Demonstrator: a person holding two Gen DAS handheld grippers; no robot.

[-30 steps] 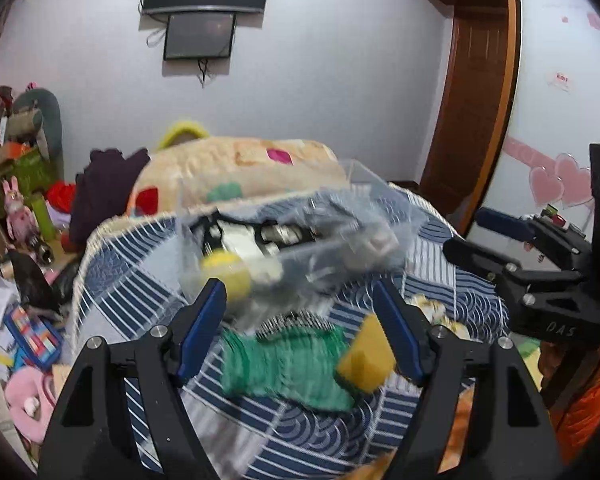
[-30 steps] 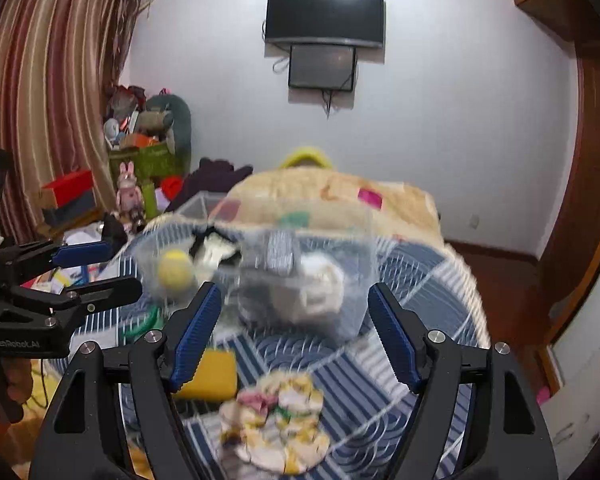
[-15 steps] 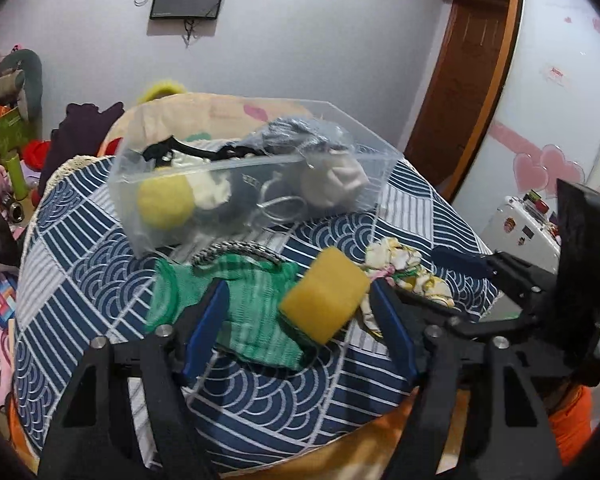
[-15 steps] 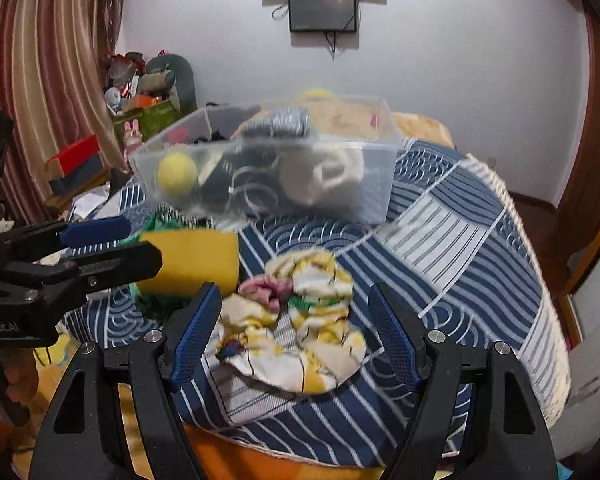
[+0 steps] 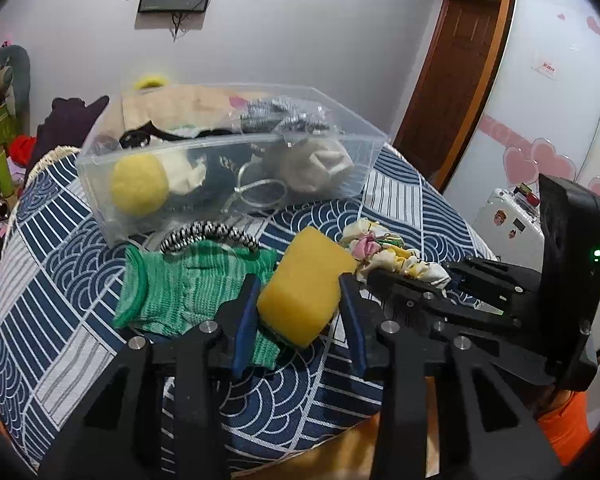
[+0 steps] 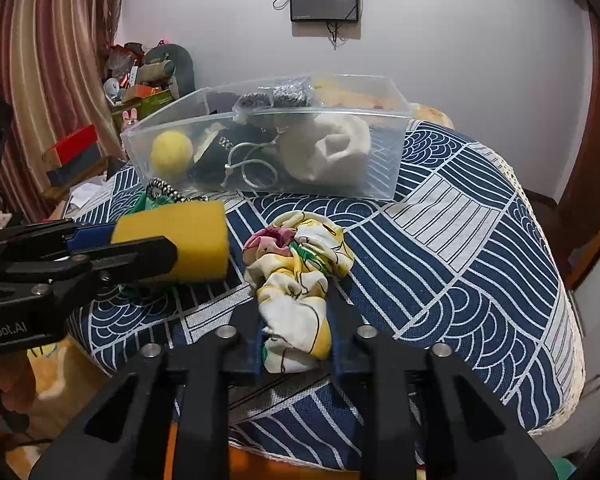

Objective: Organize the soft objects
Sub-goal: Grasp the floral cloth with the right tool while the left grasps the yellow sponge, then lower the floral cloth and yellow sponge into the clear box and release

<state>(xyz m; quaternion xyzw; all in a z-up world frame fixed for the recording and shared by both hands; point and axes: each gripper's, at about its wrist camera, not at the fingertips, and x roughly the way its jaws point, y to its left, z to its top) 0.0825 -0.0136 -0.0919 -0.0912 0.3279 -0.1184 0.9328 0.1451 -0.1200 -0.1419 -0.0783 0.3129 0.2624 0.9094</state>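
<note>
My left gripper [image 5: 298,294] is shut on a yellow sponge block [image 5: 306,284], which also shows in the right wrist view [image 6: 180,240]. It lies partly on a green knitted cloth [image 5: 188,284] with a black-and-white cord [image 5: 208,234] behind it. My right gripper [image 6: 294,330] is shut on the near end of a floral yellow-white scrunchie [image 6: 296,276], seen too in the left wrist view [image 5: 384,254]. A clear plastic bin [image 6: 392,176] behind holds a yellow ball [image 6: 171,151], a beige pouch [image 6: 328,152] and dark items.
The objects lie on a round table with a blue-and-white patterned cloth [image 6: 480,240]. Clutter and toys [image 6: 140,80] fill the left side of the room, with a striped curtain [image 6: 40,60]. A wooden door [image 5: 452,80] and white wardrobe [image 5: 548,100] stand to the right.
Both grippers have moved down and forward and closed: the left on the yellow sponge, the right on the floral scrunchie. Both were open half a second ago.
</note>
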